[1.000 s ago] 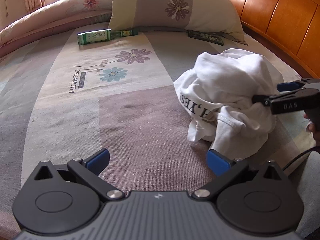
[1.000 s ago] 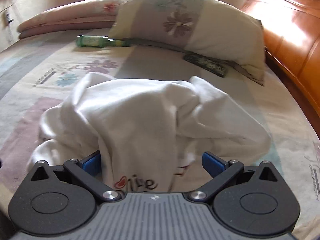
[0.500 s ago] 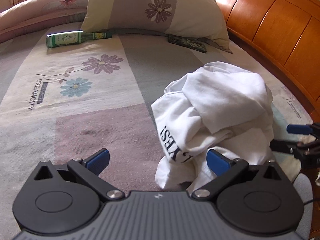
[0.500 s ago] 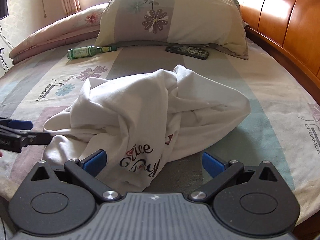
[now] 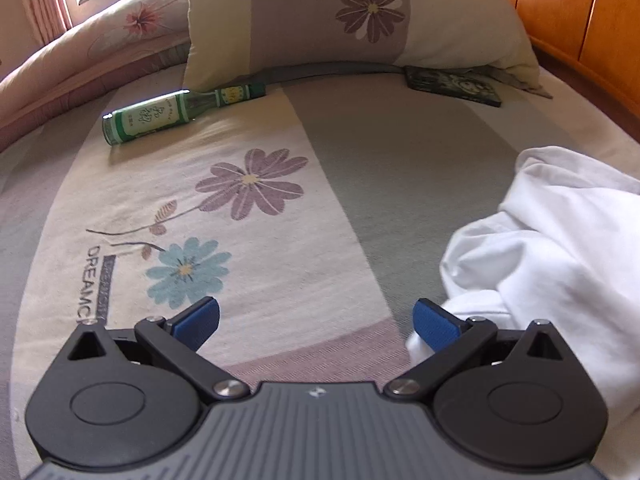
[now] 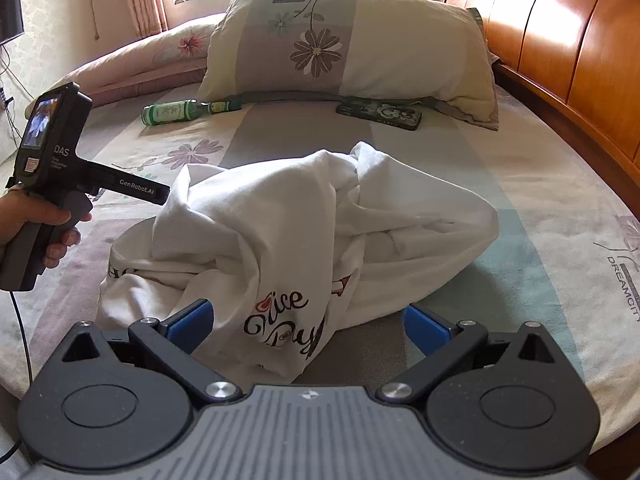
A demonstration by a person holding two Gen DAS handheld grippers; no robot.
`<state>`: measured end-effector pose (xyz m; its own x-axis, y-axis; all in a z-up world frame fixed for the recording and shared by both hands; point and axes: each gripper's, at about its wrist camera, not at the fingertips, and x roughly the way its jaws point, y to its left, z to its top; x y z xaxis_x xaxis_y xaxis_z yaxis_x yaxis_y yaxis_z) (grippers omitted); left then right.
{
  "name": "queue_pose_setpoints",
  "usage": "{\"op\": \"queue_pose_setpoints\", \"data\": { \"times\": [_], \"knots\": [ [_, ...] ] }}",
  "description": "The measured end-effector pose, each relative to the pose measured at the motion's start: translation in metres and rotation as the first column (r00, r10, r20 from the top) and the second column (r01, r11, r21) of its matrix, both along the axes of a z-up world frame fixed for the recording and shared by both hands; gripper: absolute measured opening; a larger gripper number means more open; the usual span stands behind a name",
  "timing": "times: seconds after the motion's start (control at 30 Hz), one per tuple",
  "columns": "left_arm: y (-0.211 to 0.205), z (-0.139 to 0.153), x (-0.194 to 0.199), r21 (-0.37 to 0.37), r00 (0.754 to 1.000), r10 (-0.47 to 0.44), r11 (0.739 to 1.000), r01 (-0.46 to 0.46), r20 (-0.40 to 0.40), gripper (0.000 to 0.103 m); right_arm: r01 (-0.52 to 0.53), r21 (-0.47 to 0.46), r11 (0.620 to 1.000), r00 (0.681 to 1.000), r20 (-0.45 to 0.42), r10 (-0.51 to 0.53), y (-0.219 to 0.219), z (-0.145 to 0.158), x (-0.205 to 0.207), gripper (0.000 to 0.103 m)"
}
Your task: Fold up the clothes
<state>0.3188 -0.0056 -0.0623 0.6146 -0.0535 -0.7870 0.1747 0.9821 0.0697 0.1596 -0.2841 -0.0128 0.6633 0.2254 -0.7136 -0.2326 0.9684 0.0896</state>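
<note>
Both claws, left claw [image 5: 316, 322] and right claw [image 6: 308, 326], gape apart beside a crumpled white cotton shirt [image 6: 304, 232].

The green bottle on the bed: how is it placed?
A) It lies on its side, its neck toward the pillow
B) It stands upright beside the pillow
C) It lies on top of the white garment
A: the green bottle lies flat on the bedspread, neck pointing to the pillow, apart from the white garment.
</note>
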Motion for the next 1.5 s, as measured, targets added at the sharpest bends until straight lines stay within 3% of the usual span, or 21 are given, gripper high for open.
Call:
{"op": "queue_pose_setpoints", "data": {
  "times": [0.1, 0.2, 0.33, 0.43, 0.57, 0.7, 0.8, 1.03, 1.1, 1.27, 1.5],
  "knots": [
    [0.011, 0.01, -0.005, -0.07, 1.0, -0.005, 0.998, 0.005, -0.007, 0.102, -0.015, 0.01, 1.0, 1.0, -0.013, 0.015, 0.002, -0.002, 0.003, 0.103],
    [0.012, 0.022, -0.029, -0.139, 0.997, -0.069, 0.988, 0.066, -0.02, 0.102, -0.036, 0.007, 0.999, 0.999, -0.022, 0.036, 0.007, -0.007, 0.002, 0.103],
    [0.005, 0.031, -0.068, -0.261, 0.979, -0.2, 0.948, 0.181, -0.049, 0.102, -0.029, 0.027, 0.999, 0.999, -0.041, 0.03, 0.008, -0.012, -0.002, 0.103],
    [-0.005, 0.024, -0.078, -0.285, 0.965, -0.244, 0.935, 0.21, -0.091, 0.102, -0.015, 0.046, 0.999, 0.998, -0.064, 0.018, 0.008, -0.017, -0.006, 0.103],
    [-0.008, -0.004, -0.056, -0.219, 0.969, -0.164, 0.968, 0.123, -0.183, 0.102, 0.002, 0.048, 0.999, 0.997, -0.083, 0.002, 0.008, -0.021, -0.014, 0.103],
    [0.011, -0.03, -0.028, -0.097, 0.967, -0.044, 0.995, 0.02, -0.251, 0.103, 0.016, 0.045, 0.999, 0.997, -0.082, -0.013, 0.001, -0.021, -0.023, 0.103],
    [0.026, -0.025, -0.012, 0.013, 0.979, 0.025, 1.0, -0.023, -0.204, 0.103, 0.042, 0.031, 0.999, 0.996, -0.079, -0.039, -0.007, -0.022, -0.025, 0.103],
    [0.043, 0.025, 0.024, 0.208, 0.994, 0.101, 0.972, -0.106, 0.034, 0.103, 0.049, 0.041, 0.998, 0.994, -0.096, -0.045, -0.011, -0.028, -0.022, 0.103],
    [0.044, 0.037, 0.033, 0.224, 0.99, 0.113, 0.966, -0.128, 0.081, 0.103, 0.039, 0.043, 0.998, 0.995, -0.098, -0.035, -0.008, -0.028, -0.023, 0.103],
    [0.034, 0.032, 0.025, 0.192, 0.998, 0.049, 0.98, -0.054, 0.032, 0.102, 0.021, 0.046, 0.999, 0.995, -0.101, -0.016, -0.001, -0.027, -0.026, 0.103],
    [0.043, 0.025, -0.043, 0.009, 1.0, -0.01, 1.0, 0.01, -0.018, 0.102, -0.01, 0.054, 0.998, 0.996, -0.091, 0.015, 0.004, -0.022, -0.029, 0.103]
  ]
}}
